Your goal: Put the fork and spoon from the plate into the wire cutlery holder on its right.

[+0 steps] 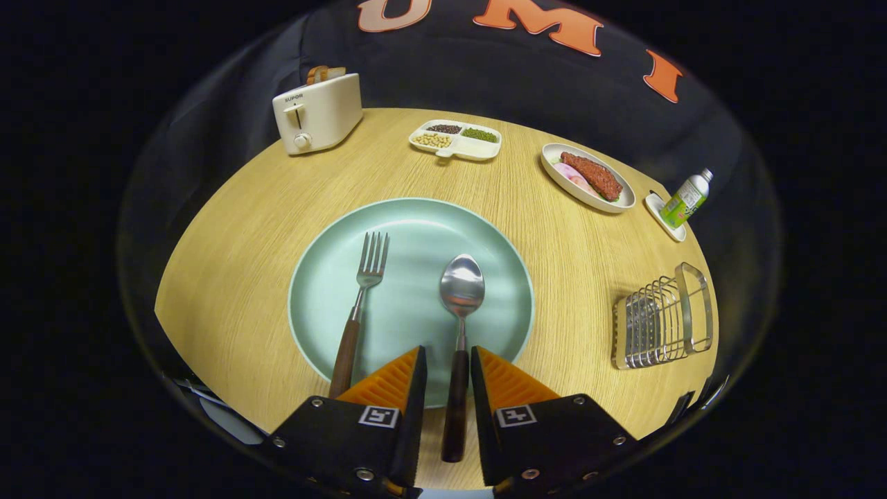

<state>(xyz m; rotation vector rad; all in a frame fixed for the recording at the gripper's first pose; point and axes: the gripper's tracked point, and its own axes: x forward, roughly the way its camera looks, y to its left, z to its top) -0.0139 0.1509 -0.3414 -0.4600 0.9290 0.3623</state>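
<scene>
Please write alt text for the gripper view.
The gripper straddles the spoon handle, fingers open, on a pale green plate. A fork lies left of it; the wire cutlery holder stands right of the plate.

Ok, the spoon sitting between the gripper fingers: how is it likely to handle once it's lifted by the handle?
The spoon looks rigid, a metal bowl on a dark handle, so it should not flex. Held by the handle, where the gripper straddles it, the bowl end may droop. The narrow, rounded handle could twist or slip between the fingers, which look not yet closed on it.
</scene>
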